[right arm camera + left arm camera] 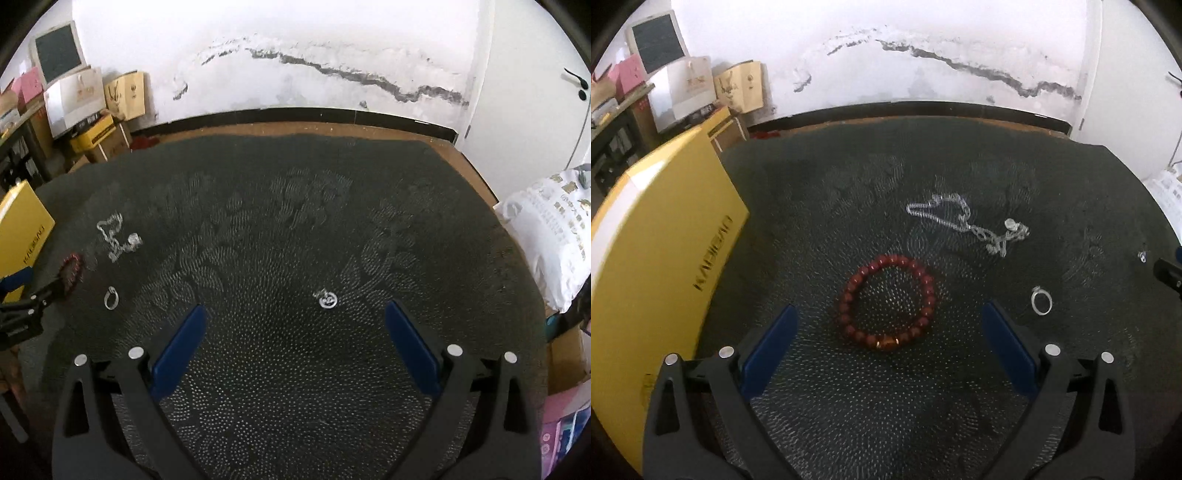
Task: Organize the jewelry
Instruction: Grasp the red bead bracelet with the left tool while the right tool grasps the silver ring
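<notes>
A dark red bead bracelet [888, 301] lies flat on the black dotted mat [849, 192], between the tips of my open left gripper [892, 314], which hovers above it with nothing held. Behind it lies a tangled silver chain necklace [975, 225], and a silver ring [1041, 301] rests to its right. A yellow box [665, 251] stands along the mat's left side. In the right wrist view a small silver earring [328, 298] lies just ahead of my open right gripper [295, 314], whose blue pads [181, 347] are empty. The ring [111, 298], necklace [118, 236] and bracelet [72, 271] show at far left there.
Cardboard boxes, bags and an old monitor [657, 40] crowd the back left corner by the cracked white wall. A white printed sack [550, 236] sits off the mat's right edge. The brown table edge [461, 155] borders the mat.
</notes>
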Available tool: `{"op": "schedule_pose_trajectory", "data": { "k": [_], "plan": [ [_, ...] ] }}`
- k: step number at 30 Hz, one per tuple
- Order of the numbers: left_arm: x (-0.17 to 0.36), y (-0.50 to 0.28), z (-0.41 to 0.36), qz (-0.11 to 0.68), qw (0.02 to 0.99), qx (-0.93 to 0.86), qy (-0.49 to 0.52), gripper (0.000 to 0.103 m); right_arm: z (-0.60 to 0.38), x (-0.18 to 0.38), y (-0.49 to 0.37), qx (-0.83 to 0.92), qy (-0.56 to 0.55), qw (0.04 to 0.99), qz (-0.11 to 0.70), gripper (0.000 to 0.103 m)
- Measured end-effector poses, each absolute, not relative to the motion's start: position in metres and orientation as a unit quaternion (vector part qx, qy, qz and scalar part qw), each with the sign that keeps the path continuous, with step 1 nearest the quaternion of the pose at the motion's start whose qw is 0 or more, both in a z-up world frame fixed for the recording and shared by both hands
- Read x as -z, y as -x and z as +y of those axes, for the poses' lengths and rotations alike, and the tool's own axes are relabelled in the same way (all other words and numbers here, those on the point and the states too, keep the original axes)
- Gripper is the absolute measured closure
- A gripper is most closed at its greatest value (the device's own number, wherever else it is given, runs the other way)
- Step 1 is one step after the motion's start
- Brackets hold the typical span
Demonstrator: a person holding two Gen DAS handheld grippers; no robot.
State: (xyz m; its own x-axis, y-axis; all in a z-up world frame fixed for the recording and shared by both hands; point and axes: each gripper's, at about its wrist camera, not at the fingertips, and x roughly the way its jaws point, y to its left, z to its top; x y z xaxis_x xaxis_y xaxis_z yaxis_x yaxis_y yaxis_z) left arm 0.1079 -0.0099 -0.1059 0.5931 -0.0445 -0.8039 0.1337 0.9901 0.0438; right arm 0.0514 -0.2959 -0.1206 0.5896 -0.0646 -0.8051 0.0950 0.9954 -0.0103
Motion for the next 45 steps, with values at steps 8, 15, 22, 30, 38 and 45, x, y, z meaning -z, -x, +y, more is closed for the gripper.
{"op": "schedule_pose_trajectory", "data": {
  "k": [8, 15, 22, 30, 38, 45],
  "plan": [
    [0.127, -0.122, 0.0, 0.461, 0.885, 0.057, -0.03, 0.006, -0.301, 0.14, -0.058, 0.047, -0.029, 0.879, 0.473, 0.009],
    [0.127, -0.122, -0.003, 0.461, 0.885, 0.054, -0.036, 0.005, -0.301, 0.153, -0.061, 0.054, -0.018, 0.874, 0.483, 0.009],
    [0.128, -0.122, -0.004, 0.46, 0.885, 0.054, -0.037, 0.005, -0.309, 0.164, -0.07, 0.043, -0.025, 0.887, 0.459, 0.006],
    [0.128, -0.122, -0.004, 0.46, 0.886, 0.054, -0.037, 0.005, -0.312, 0.165, -0.077, 0.041, -0.026, 0.887, 0.459, 0.006],
    [0.123, -0.117, -0.001, 0.447, 0.893, 0.051, -0.035, 0.029, -0.312, 0.158, -0.078, 0.032, -0.026, 0.897, 0.441, 0.043],
    [0.118, -0.114, -0.01, 0.436, 0.895, 0.075, -0.052, 0.066, -0.31, 0.156, -0.074, 0.025, -0.024, 0.899, 0.438, 0.085]
  ]
}}
